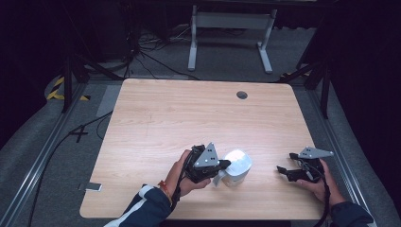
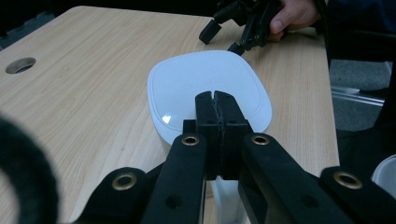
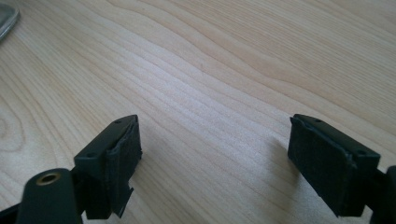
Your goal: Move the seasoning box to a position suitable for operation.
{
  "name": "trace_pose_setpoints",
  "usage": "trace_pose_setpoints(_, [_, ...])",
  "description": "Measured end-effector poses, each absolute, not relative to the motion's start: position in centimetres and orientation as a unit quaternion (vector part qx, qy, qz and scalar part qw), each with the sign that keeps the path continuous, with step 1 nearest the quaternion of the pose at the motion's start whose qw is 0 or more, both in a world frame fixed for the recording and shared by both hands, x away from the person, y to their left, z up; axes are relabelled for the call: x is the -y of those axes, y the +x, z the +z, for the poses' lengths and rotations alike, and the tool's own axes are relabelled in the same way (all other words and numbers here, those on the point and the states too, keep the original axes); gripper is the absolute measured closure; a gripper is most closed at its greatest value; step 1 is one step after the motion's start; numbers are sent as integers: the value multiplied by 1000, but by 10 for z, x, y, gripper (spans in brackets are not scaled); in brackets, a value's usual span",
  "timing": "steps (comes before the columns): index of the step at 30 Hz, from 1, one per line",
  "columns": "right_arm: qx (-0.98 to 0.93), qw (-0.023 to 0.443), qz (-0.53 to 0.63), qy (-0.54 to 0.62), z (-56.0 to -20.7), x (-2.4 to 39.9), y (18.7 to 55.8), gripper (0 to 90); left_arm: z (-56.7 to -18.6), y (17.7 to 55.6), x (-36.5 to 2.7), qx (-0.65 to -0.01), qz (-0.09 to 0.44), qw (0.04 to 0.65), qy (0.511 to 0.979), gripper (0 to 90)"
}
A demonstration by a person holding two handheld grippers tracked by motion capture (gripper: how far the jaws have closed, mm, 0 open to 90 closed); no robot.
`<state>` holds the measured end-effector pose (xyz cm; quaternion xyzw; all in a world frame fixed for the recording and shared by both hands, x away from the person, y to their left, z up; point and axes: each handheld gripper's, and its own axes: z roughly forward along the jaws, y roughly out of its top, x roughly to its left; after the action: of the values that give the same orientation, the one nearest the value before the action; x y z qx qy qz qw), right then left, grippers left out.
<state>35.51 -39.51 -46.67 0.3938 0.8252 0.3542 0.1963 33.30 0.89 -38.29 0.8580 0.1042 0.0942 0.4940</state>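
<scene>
While left claw [image 2: 215,100] pinches jug [image 2: 210,84], right claw [image 3: 215,163] gapes.

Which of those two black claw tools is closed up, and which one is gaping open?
The left gripper is closed, its jaws pressed together at the near edge of the white container. The right gripper gapes wide, with bare table between its jaws.

Worktop [image 1: 179,113] bare across the far and middle parts; free passage there. Near edge crowded: white jug [image 1: 236,168] stands between left tool [image 1: 223,164] and right tool [image 1: 282,171]. Open gap between jug and right tool. Cable hole [image 1: 242,95] far right.
</scene>
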Motion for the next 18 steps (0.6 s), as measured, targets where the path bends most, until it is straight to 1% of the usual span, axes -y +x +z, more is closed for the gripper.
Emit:
trace_pose_setpoints(8, [-825,196,354,394,-467,395,355,174,-383,330,-6,-98,91,494,859,899])
trace_pose_setpoints(13, [-825,196,354,394,-467,395,355,174,-382,327,-3,-89,101,487,863,898])
trace_pose_setpoints(18, [-825,196,354,394,-467,395,355,174,-383,331,-2,-97,103,491,860,898])
